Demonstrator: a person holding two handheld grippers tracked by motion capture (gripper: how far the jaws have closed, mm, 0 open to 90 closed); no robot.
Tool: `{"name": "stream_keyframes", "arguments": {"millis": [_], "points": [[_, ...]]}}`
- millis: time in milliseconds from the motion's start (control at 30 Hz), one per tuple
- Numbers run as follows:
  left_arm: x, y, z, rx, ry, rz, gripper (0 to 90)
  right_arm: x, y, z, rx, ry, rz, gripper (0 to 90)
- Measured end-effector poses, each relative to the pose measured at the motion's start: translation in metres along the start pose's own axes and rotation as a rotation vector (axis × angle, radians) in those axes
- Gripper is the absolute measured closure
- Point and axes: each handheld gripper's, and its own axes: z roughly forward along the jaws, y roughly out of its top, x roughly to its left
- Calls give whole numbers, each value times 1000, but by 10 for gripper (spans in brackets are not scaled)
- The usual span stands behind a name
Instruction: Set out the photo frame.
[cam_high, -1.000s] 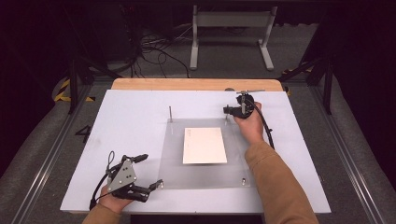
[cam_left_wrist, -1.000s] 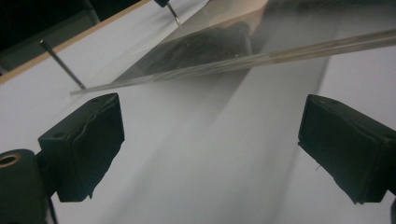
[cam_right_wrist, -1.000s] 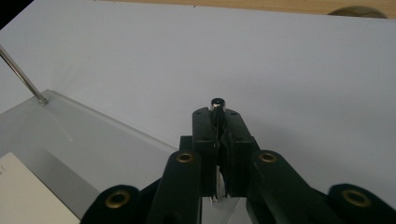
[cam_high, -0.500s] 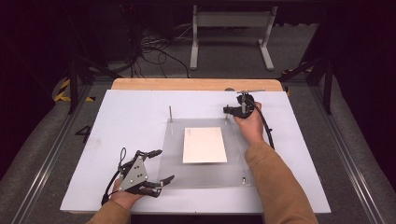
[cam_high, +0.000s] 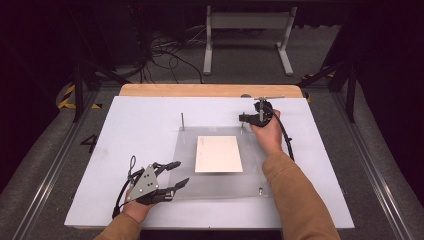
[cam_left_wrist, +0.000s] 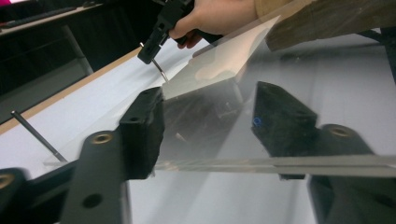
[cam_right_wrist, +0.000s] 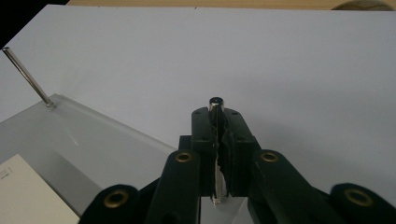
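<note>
upright pin (cam_high: 182, 121) obstructs far-left plate (cam_high: 220, 187) corner

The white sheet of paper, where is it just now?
In the high view the white sheet of paper lies mid-table on the clear plate, between the two grippers.

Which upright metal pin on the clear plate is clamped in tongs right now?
The far right pin, shut between the right tongs. The far left pin stands free and taller; the near right stub is untouched.
</note>
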Motion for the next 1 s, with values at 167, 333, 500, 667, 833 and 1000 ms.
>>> {"name": "stream_keyframes", "arguments": {"millis": [167, 333, 500, 667, 833, 1000], "points": [[-2, 1, 0, 9, 17, 29, 495, -2, -2, 0, -13, 20, 15, 836], [-2, 1, -1, 14, 19, 30, 499, -1, -2, -1, -10, 18, 5, 829], [0, 2, -1, 10, 16, 20, 498, 1, -2, -6, 0, 13, -23, 752], [2, 4, -2, 15, 12, 20, 497, 4, -4, -17, -10, 10, -54, 639], [3, 5, -1, 14, 12, 10, 497, 5, -9, -40, -49, 30, -87, 595], [4, 7, -2, 17, 9, 1, 497, 10, -16, -62, -85, 63, -146, 550]]}}
